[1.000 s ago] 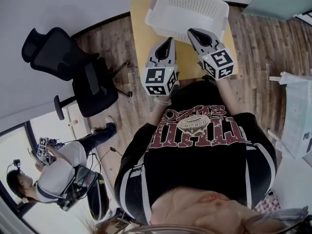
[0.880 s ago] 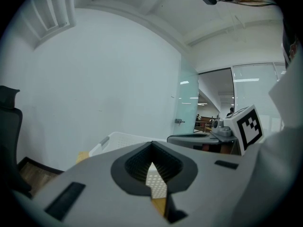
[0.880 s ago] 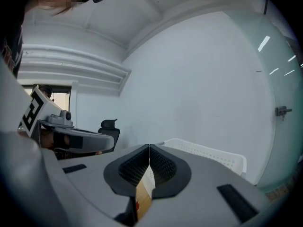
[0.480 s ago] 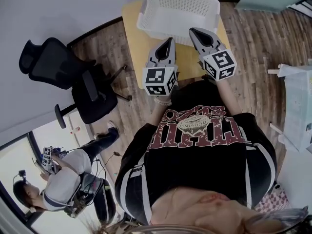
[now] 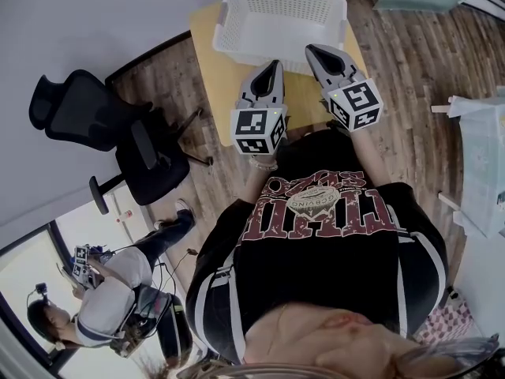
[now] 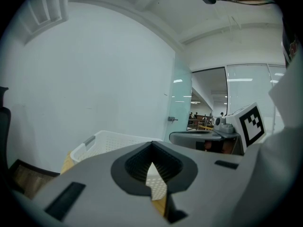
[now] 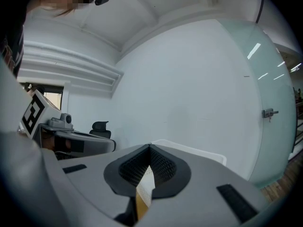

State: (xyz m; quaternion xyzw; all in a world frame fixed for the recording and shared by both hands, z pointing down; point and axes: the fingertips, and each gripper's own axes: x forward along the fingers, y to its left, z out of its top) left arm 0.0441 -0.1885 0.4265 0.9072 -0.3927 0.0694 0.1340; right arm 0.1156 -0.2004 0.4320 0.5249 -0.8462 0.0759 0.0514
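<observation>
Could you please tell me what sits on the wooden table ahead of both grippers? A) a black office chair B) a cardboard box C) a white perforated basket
C: a white perforated basket stands on the wooden table beyond the left gripper and right gripper.

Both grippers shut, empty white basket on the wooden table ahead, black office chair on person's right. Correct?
No: the head view shows the black office chair on the person's left. The left gripper and right gripper are shut; the empty white basket sits on the wooden table ahead.
</observation>
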